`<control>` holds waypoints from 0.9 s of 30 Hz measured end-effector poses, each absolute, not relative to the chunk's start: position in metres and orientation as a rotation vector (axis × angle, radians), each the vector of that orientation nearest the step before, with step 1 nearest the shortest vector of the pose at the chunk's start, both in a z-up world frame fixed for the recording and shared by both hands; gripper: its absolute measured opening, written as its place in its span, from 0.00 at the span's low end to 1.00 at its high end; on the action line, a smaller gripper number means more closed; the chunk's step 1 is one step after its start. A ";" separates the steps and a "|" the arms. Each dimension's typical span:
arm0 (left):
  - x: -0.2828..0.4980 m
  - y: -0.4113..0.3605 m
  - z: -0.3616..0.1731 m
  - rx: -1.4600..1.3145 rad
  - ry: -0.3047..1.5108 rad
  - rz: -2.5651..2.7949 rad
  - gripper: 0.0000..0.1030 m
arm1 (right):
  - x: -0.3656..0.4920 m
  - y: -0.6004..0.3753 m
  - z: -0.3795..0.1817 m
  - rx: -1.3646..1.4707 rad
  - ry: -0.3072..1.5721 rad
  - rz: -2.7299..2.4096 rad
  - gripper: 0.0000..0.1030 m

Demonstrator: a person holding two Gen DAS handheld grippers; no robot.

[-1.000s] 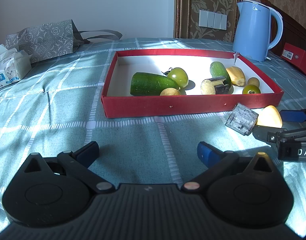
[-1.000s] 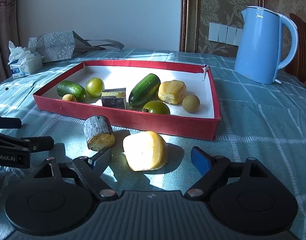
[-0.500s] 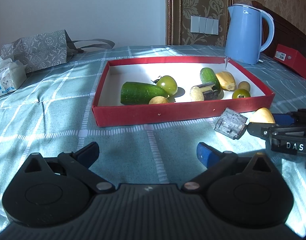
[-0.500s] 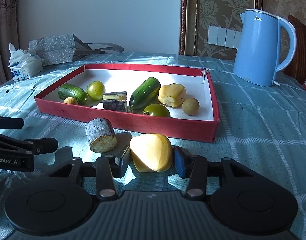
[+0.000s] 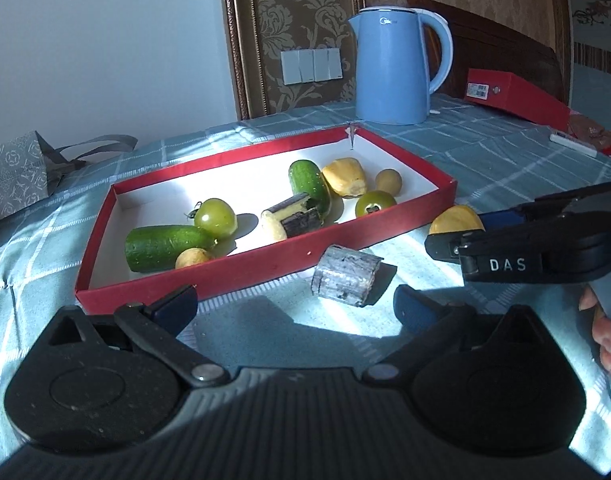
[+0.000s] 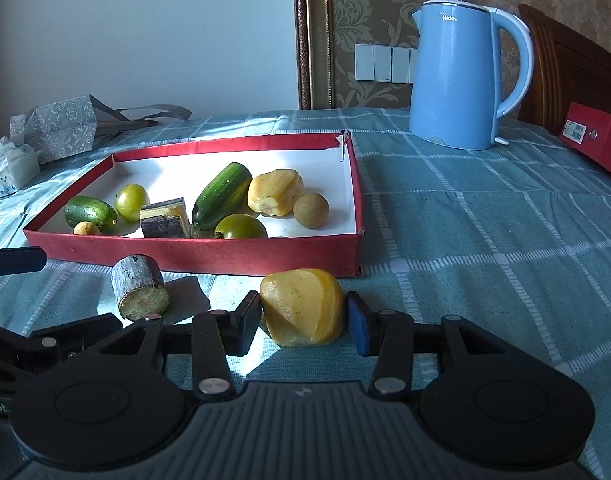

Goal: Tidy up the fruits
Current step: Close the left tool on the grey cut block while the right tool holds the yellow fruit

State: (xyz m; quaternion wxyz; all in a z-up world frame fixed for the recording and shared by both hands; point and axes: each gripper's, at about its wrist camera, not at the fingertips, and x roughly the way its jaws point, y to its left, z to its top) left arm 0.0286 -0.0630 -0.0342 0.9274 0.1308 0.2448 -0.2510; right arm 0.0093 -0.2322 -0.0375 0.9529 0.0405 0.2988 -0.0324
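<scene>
The table (image 6: 485,240) under me wears a teal checked cloth, sunlit in front. On it, toward the back right, stands the blue kettle (image 6: 461,76), with a red carton (image 6: 597,140) further right at the edge. At the far left lie a grey patterned bag (image 6: 53,128) and a tissue pack (image 6: 9,168).

The red tray (image 6: 209,254) sits in the middle with its white floor in sun. Inside it I see a long cucumber (image 6: 221,196) leaning toward the centre, a shorter cucumber (image 6: 90,211) at the left end, a yellow lumpy fruit (image 6: 275,192) just right of the long cucumber, a cut dark-skinned piece (image 6: 163,218), two green tomatoes (image 6: 131,202) (image 6: 240,227), a brown round fruit (image 6: 311,210) and a small yellow ball (image 6: 87,228).

Outside the tray, just in front of its near wall, a sugarcane stub (image 6: 139,292) lies on the cloth. Right of it is the yellow fruit (image 6: 303,306), and my right fingers (image 6: 303,322) are clamped on it, one pad (image 6: 247,322) on each flank; whether it is touching the cloth, I cannot tell.

My left fingers (image 5: 293,306) are spread wide apart with nothing between them, hovering near the tray's front left corner, the stub just ahead of them.
</scene>
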 end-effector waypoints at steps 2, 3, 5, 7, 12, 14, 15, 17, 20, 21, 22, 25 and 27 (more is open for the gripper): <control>0.031 -0.071 -0.035 0.301 0.485 -0.538 1.00 | 0.010 -0.232 -0.038 0.081 0.609 -0.064 0.44; 0.034 -0.075 -0.036 0.312 0.491 -0.564 1.00 | 0.010 -0.231 -0.038 0.081 0.610 -0.063 0.44; 0.039 -0.080 -0.039 0.324 0.507 -0.605 1.00 | 0.010 -0.232 -0.037 0.082 0.612 -0.061 0.44; 0.045 -0.085 -0.041 0.343 0.518 -0.648 1.00 | 0.010 -0.231 -0.038 0.080 0.613 -0.061 0.44; 0.048 -0.092 -0.047 0.380 0.537 -0.708 0.95 | 0.011 -0.230 -0.038 0.076 0.616 -0.058 0.44; 0.047 -0.092 -0.047 0.382 0.529 -0.715 0.91 | 0.011 -0.229 -0.038 0.074 0.617 -0.057 0.44; 0.048 -0.092 -0.047 0.381 0.530 -0.715 0.90 | 0.011 -0.229 -0.038 0.073 0.618 -0.057 0.44; 0.048 -0.090 -0.047 0.371 0.537 -0.725 0.87 | 0.011 -0.229 -0.038 0.072 0.618 -0.057 0.44; 0.048 -0.086 -0.045 0.360 0.538 -0.734 0.76 | 0.011 -0.229 -0.038 0.073 0.618 -0.057 0.44; 0.048 -0.085 -0.045 0.357 0.541 -0.735 0.74 | 0.011 -0.229 -0.038 0.072 0.618 -0.057 0.44; 0.049 -0.085 -0.045 0.352 0.545 -0.736 0.73 | 0.011 -0.229 -0.038 0.070 0.619 -0.058 0.44; 0.049 -0.084 -0.043 0.342 0.549 -0.758 0.48 | 0.011 -0.229 -0.038 0.070 0.619 -0.058 0.44; 0.050 -0.083 -0.043 0.332 0.556 -0.761 0.33 | 0.011 -0.229 -0.038 0.068 0.619 -0.058 0.44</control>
